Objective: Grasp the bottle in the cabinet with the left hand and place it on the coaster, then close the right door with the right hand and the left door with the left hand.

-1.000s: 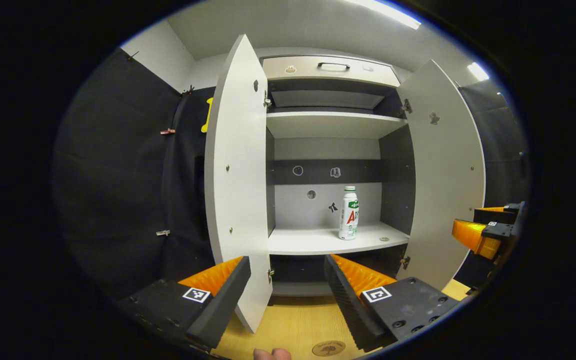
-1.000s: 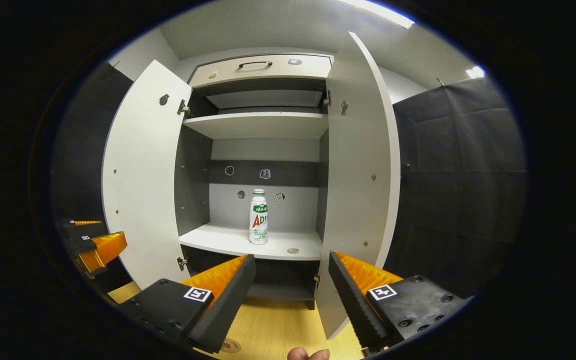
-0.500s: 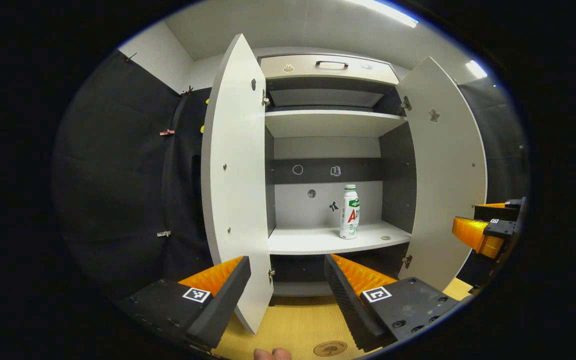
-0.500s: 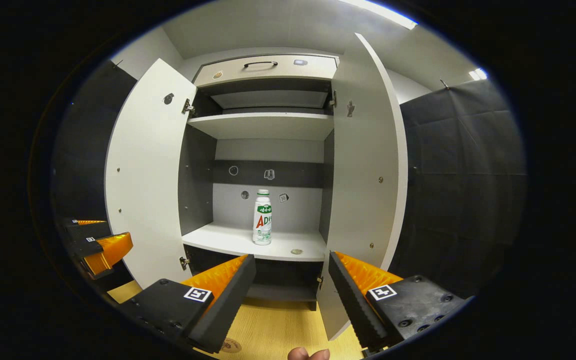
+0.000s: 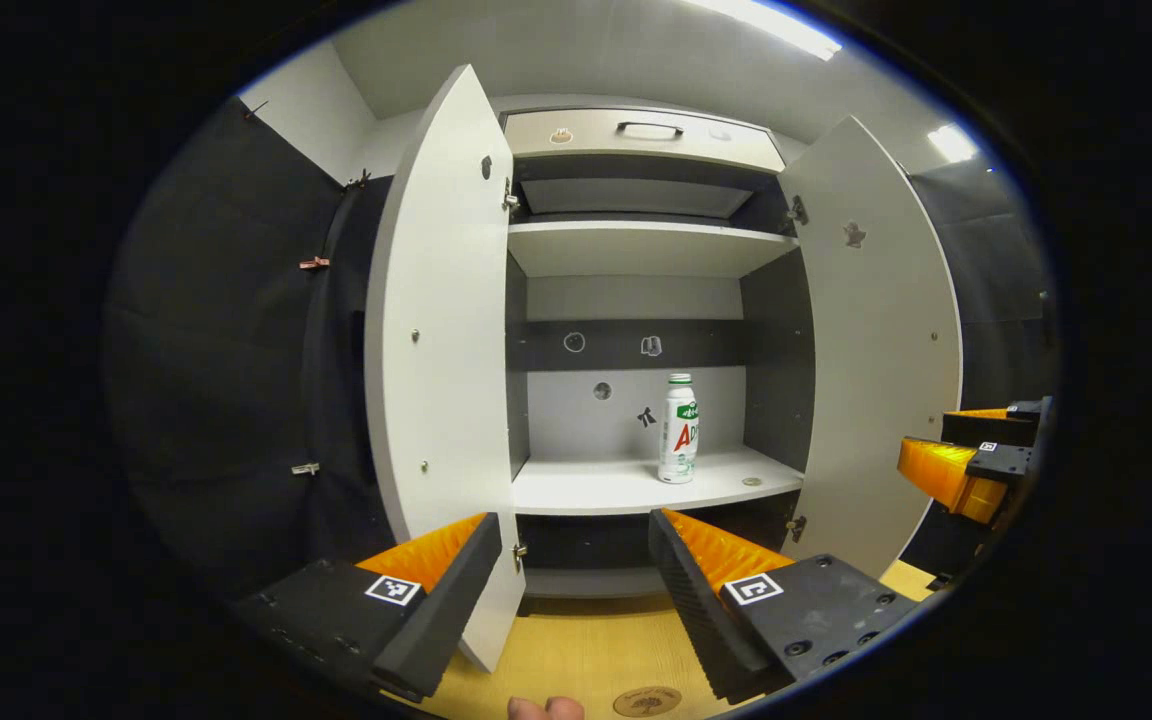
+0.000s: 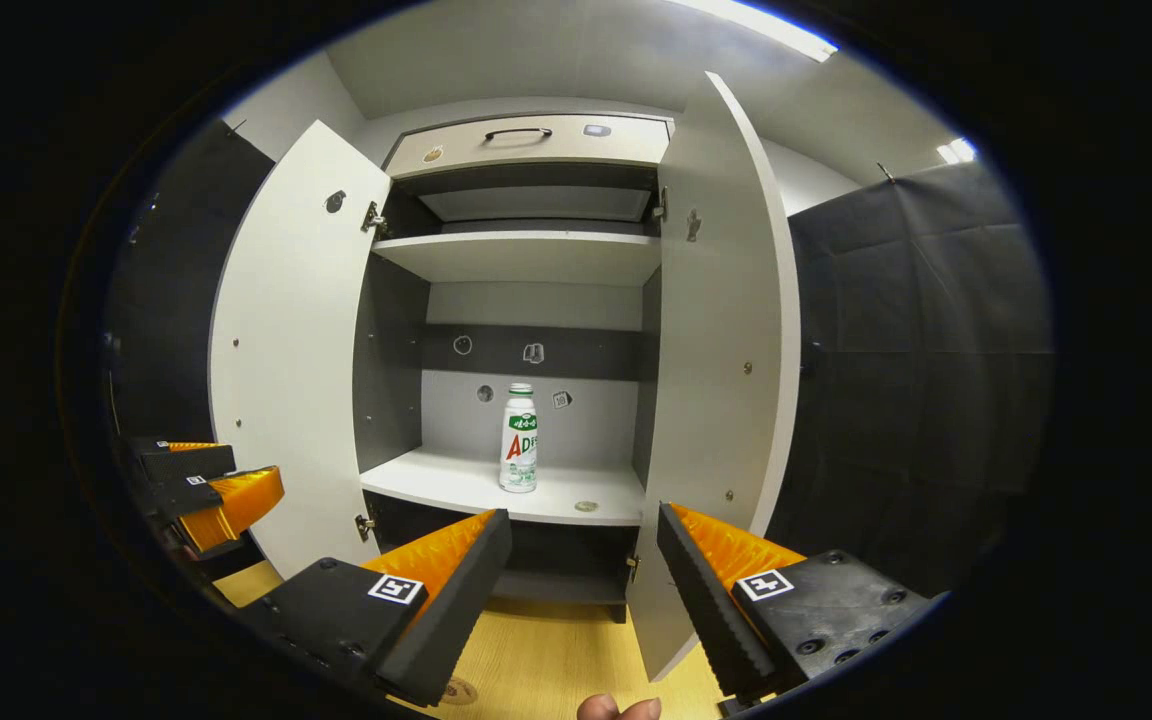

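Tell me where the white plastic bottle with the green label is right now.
The white plastic bottle with the green label stands upright on the cabinet's lower white shelf, right of centre in the left gripper view, between both open doors, with a small round disc to its right.

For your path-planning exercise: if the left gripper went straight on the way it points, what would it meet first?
Probably the white lower shelf of the open grey cabinet, left of the white bottle with a green label. The left gripper stands open; depth is unclear.
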Motion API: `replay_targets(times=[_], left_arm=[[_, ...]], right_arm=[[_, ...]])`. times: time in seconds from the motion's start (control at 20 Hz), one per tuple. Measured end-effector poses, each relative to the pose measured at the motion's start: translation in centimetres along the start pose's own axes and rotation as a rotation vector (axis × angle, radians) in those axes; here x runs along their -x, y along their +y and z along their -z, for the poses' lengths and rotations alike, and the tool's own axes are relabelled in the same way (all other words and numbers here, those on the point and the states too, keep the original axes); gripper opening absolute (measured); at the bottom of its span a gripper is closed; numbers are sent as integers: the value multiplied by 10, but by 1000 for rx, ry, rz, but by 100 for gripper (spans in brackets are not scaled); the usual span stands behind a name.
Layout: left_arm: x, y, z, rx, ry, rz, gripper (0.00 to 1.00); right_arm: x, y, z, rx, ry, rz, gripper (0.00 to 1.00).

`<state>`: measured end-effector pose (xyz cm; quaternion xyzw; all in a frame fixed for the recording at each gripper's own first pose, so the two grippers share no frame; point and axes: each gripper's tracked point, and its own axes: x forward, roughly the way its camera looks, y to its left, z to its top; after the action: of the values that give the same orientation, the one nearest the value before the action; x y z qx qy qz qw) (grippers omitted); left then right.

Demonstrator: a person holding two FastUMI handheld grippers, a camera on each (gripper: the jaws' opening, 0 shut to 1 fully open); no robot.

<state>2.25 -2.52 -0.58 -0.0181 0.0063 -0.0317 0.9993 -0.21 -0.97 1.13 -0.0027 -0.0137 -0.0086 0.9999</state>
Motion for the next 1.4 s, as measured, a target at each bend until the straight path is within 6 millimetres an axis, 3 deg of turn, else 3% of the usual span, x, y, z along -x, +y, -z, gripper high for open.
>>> replay_targets(times=[0.25, 0.75, 1.1, 1.4], left_arm=[[-34, -34, -3, 19, 0, 53, 95], [-137, -78, -18, 42, -25, 114, 95], [-199, -102, -2, 64, -6, 120, 94], [-254, -121, 13, 35, 7, 115, 95]], right_arm=[[7, -19, -2, -20, 11, 13, 98], [22, -65, 8, -52, 41, 27, 97], [24, -104, 15, -77, 51, 52, 98], [9, -128, 19, -43, 50, 44, 98]])
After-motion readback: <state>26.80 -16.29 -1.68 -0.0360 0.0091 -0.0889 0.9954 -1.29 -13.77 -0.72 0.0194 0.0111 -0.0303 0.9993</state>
